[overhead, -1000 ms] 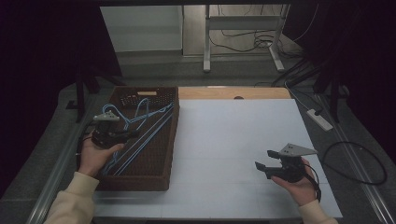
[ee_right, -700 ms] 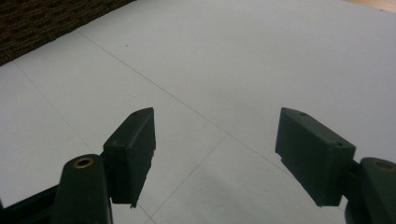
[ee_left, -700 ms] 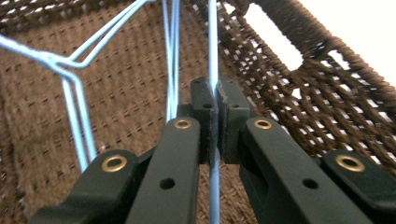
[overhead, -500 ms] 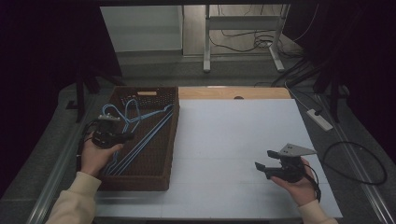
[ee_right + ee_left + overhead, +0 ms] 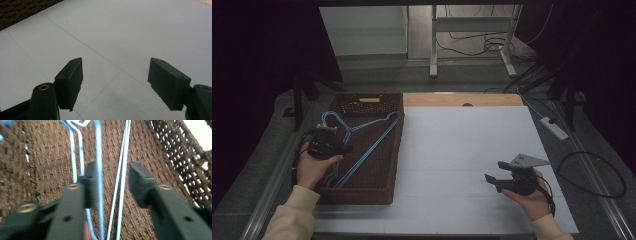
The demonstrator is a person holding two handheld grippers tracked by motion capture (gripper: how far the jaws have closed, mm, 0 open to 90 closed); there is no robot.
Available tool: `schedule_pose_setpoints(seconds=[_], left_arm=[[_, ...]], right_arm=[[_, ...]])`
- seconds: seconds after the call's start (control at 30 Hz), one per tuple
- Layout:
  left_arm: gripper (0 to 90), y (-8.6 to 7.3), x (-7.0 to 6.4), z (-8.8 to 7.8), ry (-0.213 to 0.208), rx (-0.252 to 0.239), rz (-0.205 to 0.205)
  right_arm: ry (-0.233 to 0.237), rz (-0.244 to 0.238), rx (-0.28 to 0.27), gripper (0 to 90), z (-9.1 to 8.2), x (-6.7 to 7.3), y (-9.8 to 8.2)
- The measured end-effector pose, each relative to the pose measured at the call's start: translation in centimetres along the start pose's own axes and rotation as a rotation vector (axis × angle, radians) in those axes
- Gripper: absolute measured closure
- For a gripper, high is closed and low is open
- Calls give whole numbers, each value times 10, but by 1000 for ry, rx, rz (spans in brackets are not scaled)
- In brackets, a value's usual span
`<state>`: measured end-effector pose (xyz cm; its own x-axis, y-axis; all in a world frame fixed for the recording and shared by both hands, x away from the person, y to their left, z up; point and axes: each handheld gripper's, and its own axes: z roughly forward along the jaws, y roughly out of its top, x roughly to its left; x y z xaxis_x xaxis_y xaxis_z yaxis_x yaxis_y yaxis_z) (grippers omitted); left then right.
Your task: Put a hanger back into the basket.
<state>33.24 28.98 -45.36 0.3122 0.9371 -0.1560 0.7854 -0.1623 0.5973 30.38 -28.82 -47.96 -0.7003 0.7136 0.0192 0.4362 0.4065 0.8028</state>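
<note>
Lying lengthwise in basket (image 5: 377, 185) — hangers (image 5: 362, 150)

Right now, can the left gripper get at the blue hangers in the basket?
Probably yes. The left gripper sits over the basket, its jaws just opened and standing apart around wires of the blue hangers without pressing them. Nothing lies in between.

A white power strip (image 5: 554, 128) lies on the floor right of the white table (image 5: 472, 150).
</note>
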Motion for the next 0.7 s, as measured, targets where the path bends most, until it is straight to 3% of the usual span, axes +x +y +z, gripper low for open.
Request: schedule_pose_setpoints(seconds=[0.17,0.27,0.3,0.43,0.5,0.7], left_arm=[[367,-3,1,-10,13,-25,-18],[354,-5,1,-14,4,-35,-13],[351,-7,0,-20,-25,-65,-3],[340,-10,-6,-29,-77,-124,17],[340,-10,-13,-36,-85,-163,47],[326,-10,-31,-48,-142,-209,105]], right_arm=[[1,3,-3,290,0,-1,0],[1,2,-1,290,0,-1,-1],[1,2,-2,290,0,-1,-1],[0,6,-3,290,0,-1,-1],[1,6,-3,290,1,-1,-1],[5,1,-4,290,2,-2,0]])
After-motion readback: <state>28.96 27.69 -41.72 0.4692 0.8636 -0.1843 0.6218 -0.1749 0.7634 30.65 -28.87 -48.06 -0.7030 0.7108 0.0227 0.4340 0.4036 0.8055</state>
